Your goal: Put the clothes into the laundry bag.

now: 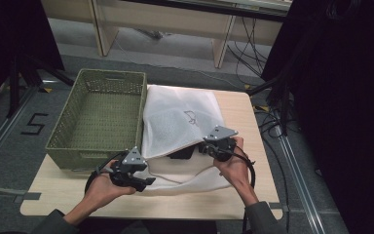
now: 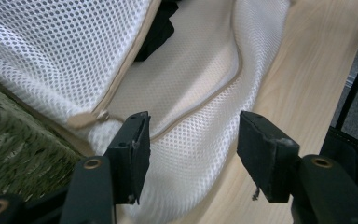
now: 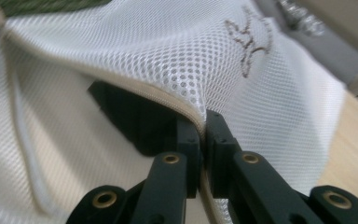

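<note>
A white mesh laundry bag (image 1: pixel 180 122) lies across the wooden table (image 1: pixel 246 195), its zipped mouth gaping toward me. A dark garment (image 1: pixel 181 153) shows inside the mouth. My right gripper (image 3: pixel 202 122) is shut on the bag's upper zipper edge (image 3: pixel 168 100) and holds it lifted; in the high view this right gripper (image 1: pixel 208 147) sits at the mouth's right end. My left gripper (image 2: pixel 192 135) hovers open over the bag's lower flap (image 2: pixel 191 154), its jaws apart with mesh below them. From above, the left gripper (image 1: pixel 143 181) is at the bag's near left corner.
A green woven basket (image 1: pixel 63 124) stands empty at the table's left, touching the bag. Bare wood runs along the front edge and right side. Black stands and cables (image 1: pixel 268 117) crowd the floor to the right.
</note>
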{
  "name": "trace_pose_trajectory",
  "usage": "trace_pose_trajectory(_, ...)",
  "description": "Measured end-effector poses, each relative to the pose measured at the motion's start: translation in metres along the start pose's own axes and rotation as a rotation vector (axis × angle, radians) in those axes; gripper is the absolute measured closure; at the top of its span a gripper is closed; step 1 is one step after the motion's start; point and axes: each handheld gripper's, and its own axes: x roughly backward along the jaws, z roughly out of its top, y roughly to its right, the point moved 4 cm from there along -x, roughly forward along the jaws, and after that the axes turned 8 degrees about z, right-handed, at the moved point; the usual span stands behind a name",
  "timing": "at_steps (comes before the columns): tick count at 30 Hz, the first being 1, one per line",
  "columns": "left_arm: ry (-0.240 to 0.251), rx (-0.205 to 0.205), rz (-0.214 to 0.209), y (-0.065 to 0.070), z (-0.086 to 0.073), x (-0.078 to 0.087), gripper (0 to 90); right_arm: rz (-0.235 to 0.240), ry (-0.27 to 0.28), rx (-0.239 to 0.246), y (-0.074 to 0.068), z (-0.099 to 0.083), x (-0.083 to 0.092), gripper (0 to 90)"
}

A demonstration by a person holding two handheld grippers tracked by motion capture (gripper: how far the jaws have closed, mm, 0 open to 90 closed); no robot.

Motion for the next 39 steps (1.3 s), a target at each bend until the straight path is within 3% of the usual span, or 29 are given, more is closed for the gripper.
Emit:
trace_pose_trajectory(1,-0.005,-0.014,-0.001,0.0,0.0,-0.002,45.3,0.02,-0.025,-0.004,-0.004,-0.002,-0.001,87.1)
trace_pose_trajectory(3,-0.017,0.008,-0.004,0.002,-0.003,-0.005,45.5,0.048,-0.063,0.005,-0.011,-0.007,-0.007,87.2)
trace_pose_trajectory(5,-0.029,-0.021,-0.007,0.001,-0.005,-0.008,46.9,0.071,-0.097,0.001,-0.017,-0.014,-0.017,87.4)
trace_pose_trajectory(7,-0.037,-0.006,-0.007,0.002,-0.008,-0.011,47.3,0.121,-0.165,-0.012,-0.023,-0.023,-0.028,87.4)
trace_pose_trajectory(8,-0.044,-0.021,-0.003,0.001,-0.008,-0.011,47.4,0.142,-0.183,-0.007,-0.025,-0.028,-0.035,87.5)
trace_pose_trajectory(9,-0.045,0.001,-0.004,0.001,-0.009,-0.012,47.6,0.163,-0.202,0.004,-0.027,-0.033,-0.042,87.5)
trace_pose_trajectory(10,-0.049,-0.005,-0.003,0.0,-0.01,-0.012,47.6,0.186,-0.253,0.004,-0.029,-0.038,-0.047,87.5)
trace_pose_trajectory(12,-0.042,0.005,0.0,-0.001,-0.01,-0.012,47.5,0.205,-0.298,0.01,-0.031,-0.046,-0.058,87.5)
trace_pose_trajectory(14,-0.043,-0.018,0.002,-0.003,-0.01,-0.011,47.4,0.216,-0.332,-0.005,-0.033,-0.052,-0.065,87.6)
trace_pose_trajectory(15,-0.048,0.003,0.0,-0.002,-0.011,-0.012,47.3,0.219,-0.344,-0.008,-0.033,-0.054,-0.067,87.5)
trace_pose_trajectory(16,-0.047,-0.006,0.004,-0.003,-0.011,-0.012,47.1,0.219,-0.35,-0.023,-0.033,-0.055,-0.067,87.5)
trace_pose_trajectory(18,-0.058,0.005,0.008,-0.003,-0.013,-0.013,46.6,0.234,-0.34,-0.025,-0.031,-0.055,-0.066,85.1)
trace_pose_trajectory(21,-0.062,-0.019,0.012,-0.005,-0.015,-0.014,46.0,0.247,-0.308,-0.057,-0.033,-0.054,-0.056,73.2)
trace_pose_trajectory(22,-0.061,-0.016,0.015,-0.005,-0.015,-0.013,45.7,0.248,-0.287,-0.041,-0.033,-0.052,-0.051,72.0)
trace_pose_trajectory(23,-0.063,-0.004,0.019,-0.005,-0.016,-0.013,45.1,0.237,-0.251,-0.022,-0.032,-0.05,-0.045,70.4)
trace_pose_trajectory(24,-0.061,0.009,0.014,-0.005,-0.016,-0.014,44.6,0.227,-0.242,-0.058,-0.035,-0.048,-0.037,68.8)
trace_pose_trajectory(26,-0.059,-0.011,0.02,-0.007,-0.015,-0.013,44.1,0.193,-0.187,-0.065,-0.037,-0.046,-0.029,67.1)
trace_pose_trajectory(30,-0.056,-0.004,0.017,-0.006,-0.016,-0.011,43.8,0.166,-0.143,0.058,-0.036,-0.043,-0.026,66.6)
trace_pose_trajectory(32,-0.053,-0.001,0.016,-0.006,-0.016,-0.01,43.8,0.182,-0.127,0.012,-0.045,-0.04,-0.026,64.9)
trace_pose_trajectory(34,-0.055,0.012,0.015,-0.007,-0.018,-0.01,43.8,0.177,-0.115,0.055,-0.046,-0.036,-0.025,68.9)
trace_pose_trajectory(35,-0.06,0.01,0.015,-0.007,-0.019,-0.009,43.9,0.175,-0.122,0.075,-0.048,-0.036,-0.024,77.1)
trace_pose_trajectory(36,-0.056,-0.002,0.024,-0.008,-0.02,-0.009,44.3,0.178,-0.135,0.094,-0.05,-0.036,-0.024,83.3)
trace_pose_trajectory(37,-0.064,-0.007,0.013,-0.008,-0.021,-0.008,45.2,0.161,-0.154,0.092,-0.05,-0.036,-0.025,86.3)
trace_pose_trajectory(38,-0.06,-0.012,0.019,-0.009,-0.021,-0.008,46.2,0.175,-0.178,0.11,-0.05,-0.038,-0.028,87.3)
trace_pose_trajectory(39,-0.062,0.012,0.017,-0.008,-0.022,-0.008,46.3,0.182,-0.194,0.123,-0.049,-0.04,-0.032,88.2)
